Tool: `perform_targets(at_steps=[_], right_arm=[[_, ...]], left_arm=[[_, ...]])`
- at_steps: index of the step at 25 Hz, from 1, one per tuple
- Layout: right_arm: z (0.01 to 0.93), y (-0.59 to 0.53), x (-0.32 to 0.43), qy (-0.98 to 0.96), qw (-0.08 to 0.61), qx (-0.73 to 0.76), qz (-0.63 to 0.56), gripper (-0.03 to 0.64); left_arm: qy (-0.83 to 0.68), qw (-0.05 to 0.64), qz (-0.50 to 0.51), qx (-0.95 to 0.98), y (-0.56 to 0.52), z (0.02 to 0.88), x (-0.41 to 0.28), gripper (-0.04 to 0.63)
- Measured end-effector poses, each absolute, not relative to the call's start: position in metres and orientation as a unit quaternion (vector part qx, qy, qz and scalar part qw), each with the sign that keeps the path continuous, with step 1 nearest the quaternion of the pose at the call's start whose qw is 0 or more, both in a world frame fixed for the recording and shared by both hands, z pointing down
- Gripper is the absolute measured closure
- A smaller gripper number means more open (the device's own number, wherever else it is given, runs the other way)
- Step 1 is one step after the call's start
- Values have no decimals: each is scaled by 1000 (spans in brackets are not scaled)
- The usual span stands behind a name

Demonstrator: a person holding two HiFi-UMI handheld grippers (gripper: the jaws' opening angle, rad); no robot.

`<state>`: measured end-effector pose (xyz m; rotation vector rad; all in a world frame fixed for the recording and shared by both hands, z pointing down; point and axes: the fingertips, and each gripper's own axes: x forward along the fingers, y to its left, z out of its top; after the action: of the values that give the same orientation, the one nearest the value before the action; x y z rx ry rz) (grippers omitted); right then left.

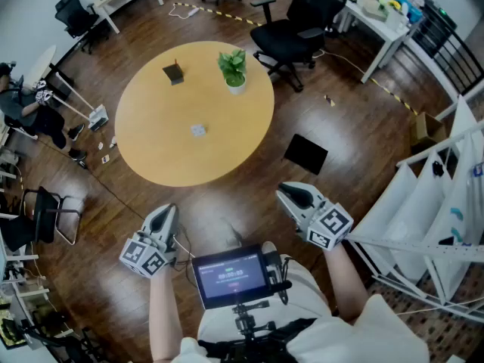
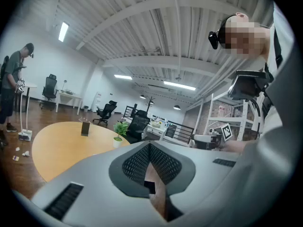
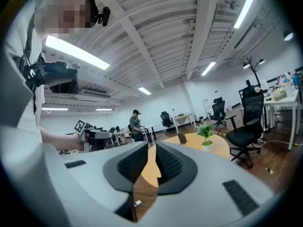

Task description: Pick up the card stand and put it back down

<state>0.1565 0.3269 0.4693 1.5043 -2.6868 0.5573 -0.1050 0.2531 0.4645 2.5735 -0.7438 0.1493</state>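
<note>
The card stand [image 1: 173, 72] is a small dark upright piece on the far left part of the round wooden table [image 1: 166, 153]. It also shows in the left gripper view as the card stand [image 2: 85, 126] and in the right gripper view as the card stand [image 3: 182, 138]. My left gripper [image 1: 165, 209] and right gripper [image 1: 286, 191] hang close to my body, short of the table's near edge and far from the stand. The left gripper [image 2: 149, 145] is shut and holds nothing. The right gripper [image 3: 154, 146] is shut too, its tips meeting with nothing between them.
A potted plant [image 1: 234, 70] stands right of the card stand, and a small pale object [image 1: 198, 130] lies mid-table. A black office chair [image 1: 291, 29] is behind the table. A dark mat [image 1: 306, 153] lies on the floor, a white rack [image 1: 439, 203] stands at the right, and a person [image 1: 30, 108] stands at the left.
</note>
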Motion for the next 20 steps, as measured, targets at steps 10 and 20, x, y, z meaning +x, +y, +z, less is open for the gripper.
perform_targets(at_steps=[10,20], right_arm=[[486,217,105,-857,51,480,180,563],[501,156,80,-845,92,492,188,563]], left_arm=[[-247,238,46,938,144,482,-136,595],[-234,255,51,937,79,502,-160,595]])
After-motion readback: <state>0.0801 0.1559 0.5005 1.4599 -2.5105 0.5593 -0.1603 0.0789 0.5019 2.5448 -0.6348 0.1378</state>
